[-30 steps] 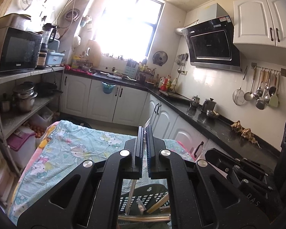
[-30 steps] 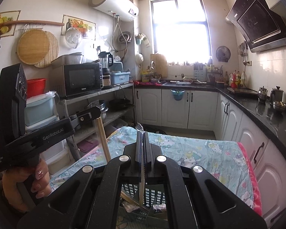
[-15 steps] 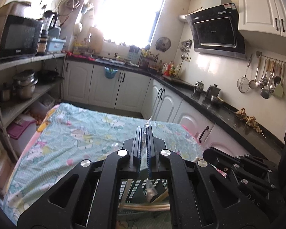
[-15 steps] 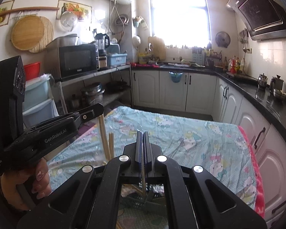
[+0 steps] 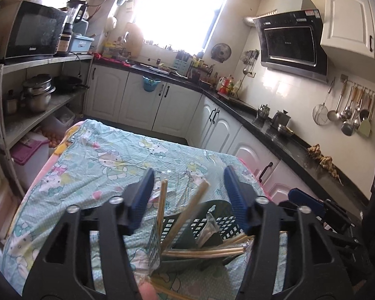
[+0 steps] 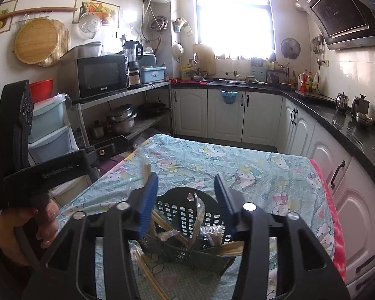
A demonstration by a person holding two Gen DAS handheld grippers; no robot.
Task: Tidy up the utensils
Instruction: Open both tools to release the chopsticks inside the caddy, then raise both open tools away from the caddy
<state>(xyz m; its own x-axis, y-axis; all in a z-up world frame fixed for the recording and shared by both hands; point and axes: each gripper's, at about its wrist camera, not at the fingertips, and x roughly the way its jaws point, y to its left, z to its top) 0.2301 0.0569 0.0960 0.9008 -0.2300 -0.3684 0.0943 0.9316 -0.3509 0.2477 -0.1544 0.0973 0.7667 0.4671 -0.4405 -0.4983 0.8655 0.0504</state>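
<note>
Two grippers, left gripper (image 5: 188, 197) and right gripper (image 6: 186, 197), opening above one basket (image 6: 180, 206).

Two hand-held grippers: the left (image 5: 188, 197) and the right (image 6: 186, 201), both with jaws opening and pads clear of everything. One dark basket (image 6: 180, 210) sits under and between the right one's fingers. Two chopsticks (image 5: 187, 215) stand tilted in it between the left one's fingers; more lie across it in a bundle too tangled to count. At least two clear wrappers (image 6: 200, 215) sit in it. One patterned cloth (image 6: 250, 165) spreads ahead. One hand (image 6: 41, 221) shows at left.
</note>
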